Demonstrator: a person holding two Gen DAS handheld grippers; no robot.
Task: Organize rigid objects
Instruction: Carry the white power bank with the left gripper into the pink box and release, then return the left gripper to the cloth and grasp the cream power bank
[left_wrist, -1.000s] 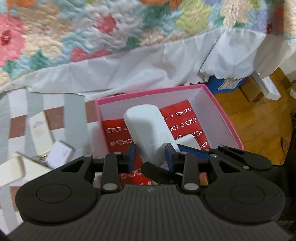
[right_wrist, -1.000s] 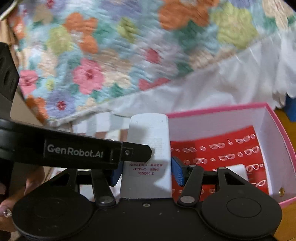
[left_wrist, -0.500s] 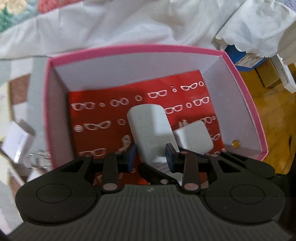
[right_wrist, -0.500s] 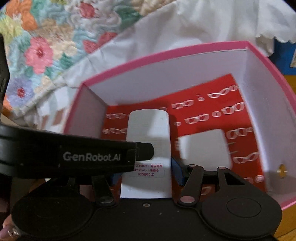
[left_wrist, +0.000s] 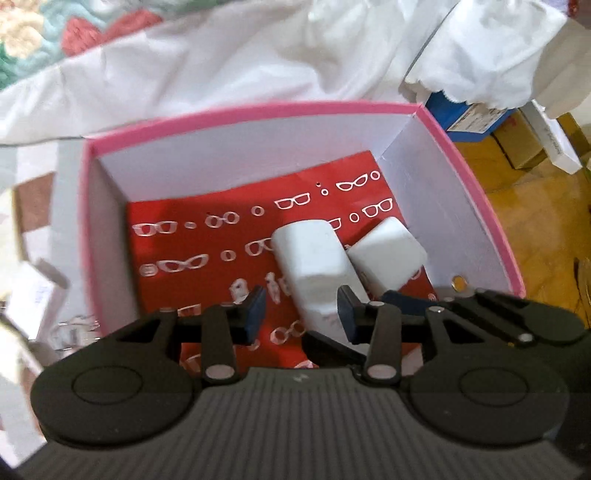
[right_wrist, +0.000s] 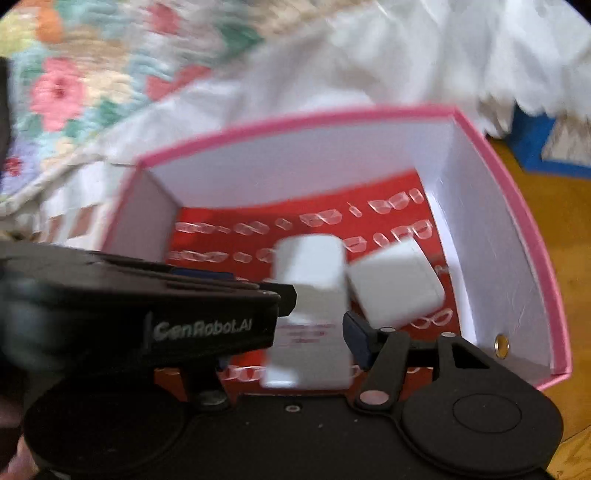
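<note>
A pink box (left_wrist: 476, 192) with white inner walls and a red lining printed with glasses sits below both grippers. A long white case (left_wrist: 314, 266) lies inside it, leaning against a small white block (left_wrist: 388, 258). My left gripper (left_wrist: 301, 314) is opening. The case is between its blue pads, with a clear gap at the left pad. In the right wrist view the same case (right_wrist: 310, 269) shows blurred between the pads of my right gripper (right_wrist: 288, 347), which is also opening. The left gripper's black body (right_wrist: 207, 317) hides the right gripper's left pad. The block (right_wrist: 395, 284) lies right of the case.
A floral quilt (right_wrist: 59, 92) and a white bed skirt (left_wrist: 229, 66) hang behind the box. A blue box (left_wrist: 465, 114) and cardboard boxes (left_wrist: 524, 155) sit on the wooden floor to the right. Small white packets (left_wrist: 37, 291) lie on the checked mat to the left.
Both grippers sank into the pink box with the long case. Their jaws widened, and the case came off the left gripper's left pad and now leans on the small block.
</note>
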